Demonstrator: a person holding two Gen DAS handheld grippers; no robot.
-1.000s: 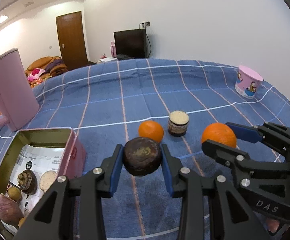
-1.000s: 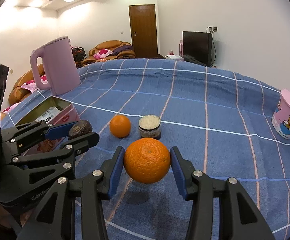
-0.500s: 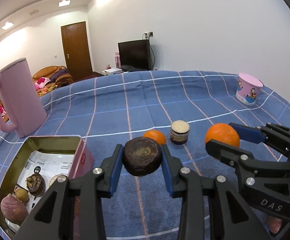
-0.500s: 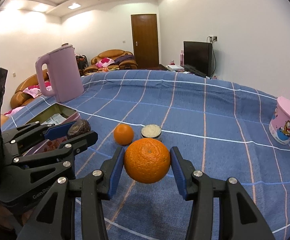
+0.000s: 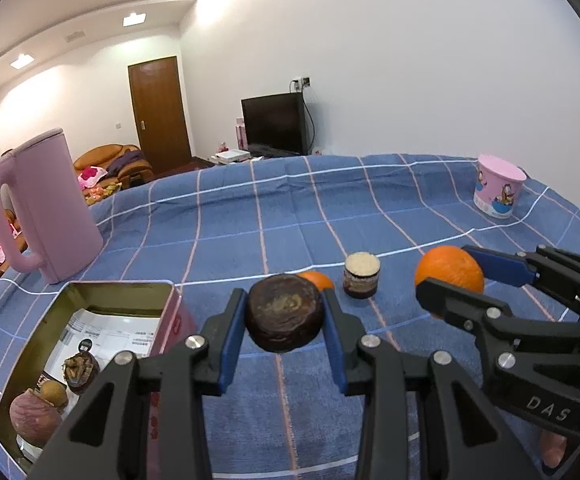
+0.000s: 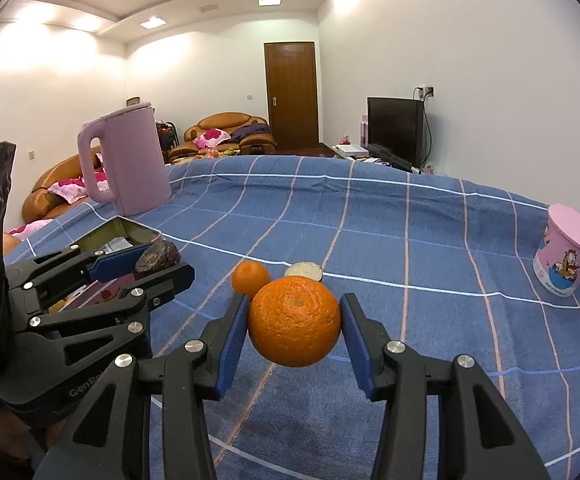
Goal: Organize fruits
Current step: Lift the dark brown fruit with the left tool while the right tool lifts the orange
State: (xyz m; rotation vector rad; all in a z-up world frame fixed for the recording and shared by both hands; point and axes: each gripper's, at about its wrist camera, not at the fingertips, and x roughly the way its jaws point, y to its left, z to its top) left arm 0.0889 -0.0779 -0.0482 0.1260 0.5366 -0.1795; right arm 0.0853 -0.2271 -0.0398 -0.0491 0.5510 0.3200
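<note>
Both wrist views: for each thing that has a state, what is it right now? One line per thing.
Left tool: shut on the dark fruit, held off the cloth.
Right tool: shut on the big orange, held off the cloth.
Small orange: lying loose on the cloth.
Tin: open, fruit inside.
Small jar: upright.
Kettle: upright, lid on.
Pink cup: upright, lid on.
</note>
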